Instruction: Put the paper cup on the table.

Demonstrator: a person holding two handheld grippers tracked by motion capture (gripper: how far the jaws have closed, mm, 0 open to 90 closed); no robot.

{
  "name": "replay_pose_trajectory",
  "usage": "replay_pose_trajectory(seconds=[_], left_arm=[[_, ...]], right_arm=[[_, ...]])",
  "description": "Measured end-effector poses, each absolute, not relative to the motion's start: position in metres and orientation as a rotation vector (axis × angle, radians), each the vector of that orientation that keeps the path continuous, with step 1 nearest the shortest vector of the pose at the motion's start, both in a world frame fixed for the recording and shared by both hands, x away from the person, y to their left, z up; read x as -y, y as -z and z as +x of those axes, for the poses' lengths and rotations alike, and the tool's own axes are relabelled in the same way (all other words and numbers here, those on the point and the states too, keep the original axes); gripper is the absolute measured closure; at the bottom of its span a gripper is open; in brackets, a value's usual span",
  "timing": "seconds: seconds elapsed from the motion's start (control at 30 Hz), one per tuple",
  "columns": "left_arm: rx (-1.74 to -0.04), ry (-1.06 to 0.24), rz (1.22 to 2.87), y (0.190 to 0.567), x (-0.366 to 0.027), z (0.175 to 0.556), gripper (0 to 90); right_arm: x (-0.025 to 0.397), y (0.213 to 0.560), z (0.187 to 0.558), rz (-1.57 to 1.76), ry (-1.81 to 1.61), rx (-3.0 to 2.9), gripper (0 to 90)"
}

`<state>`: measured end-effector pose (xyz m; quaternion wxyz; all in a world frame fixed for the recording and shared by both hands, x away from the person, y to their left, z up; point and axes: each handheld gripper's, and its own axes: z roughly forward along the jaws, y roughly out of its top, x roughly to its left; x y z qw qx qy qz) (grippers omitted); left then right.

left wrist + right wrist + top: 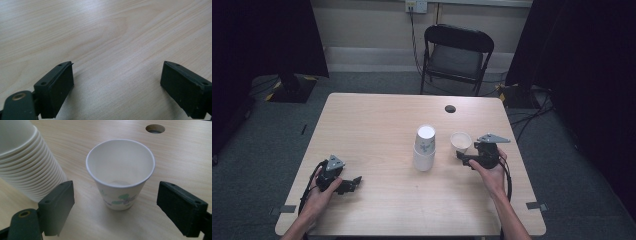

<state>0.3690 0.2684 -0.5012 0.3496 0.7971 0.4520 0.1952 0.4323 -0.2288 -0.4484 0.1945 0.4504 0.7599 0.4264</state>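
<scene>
Single paper cup (120, 173) stands upright on the table (372, 130), mouth up, nothing visible inside but its bare white bottom. Green and purple print on its side. In the high view the same cup (461, 142) sits right of centre, just ahead of the right gripper (465, 159).

Right gripper: jaws spread wide, cup standing between them but slightly ahead, neither pad touching it. Clear gap on both sides in the right gripper view.

Cup stack (27, 162): many nested paper cups, inverted, base on top, rims stepping down toward the table. In the high view the stack (424, 148) is at table centre, just left of the single cup, apart from it. Can't see inside the stack.

Left gripper (354, 182): resting low at the near left of the table, well apart from both cups. Jaws wide open, bare wood between them in the left gripper view (117, 82), nothing held.

Cable hole (450, 108) in the tabletop beyond the single cup. Folding chair (457, 57) behind the far edge.
</scene>
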Motion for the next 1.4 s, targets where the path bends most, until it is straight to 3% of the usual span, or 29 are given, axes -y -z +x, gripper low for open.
replay_pose_trajectory(seconds=[0.37,0.67,1.03,1.13,1.4], left_arm=[[-1.187,-0.508,2.063,0.501,-0.269,0.369,8.2],[-1.185,-0.508,2.066,0.501,-0.269,0.369,8.2],[-1.165,-0.501,2.077,0.501,-0.267,0.369,7.4],[-1.162,-0.501,2.08,0.501,-0.267,0.369,7.1],[-1.162,-0.499,2.079,0.502,-0.267,0.369,7.1]], right_arm=[[0.239,0.444,0.391,1.266,-1.206,-2.125,14.4],[0.243,0.467,0.358,1.268,-1.122,-2.222,15.0],[0.237,0.494,0.352,1.304,-0.944,-2.27,13.5],[0.234,0.498,0.351,1.257,-0.954,-2.258,8.9],[0.234,0.5,0.35,1.25,-0.961,-2.247,9.0]])
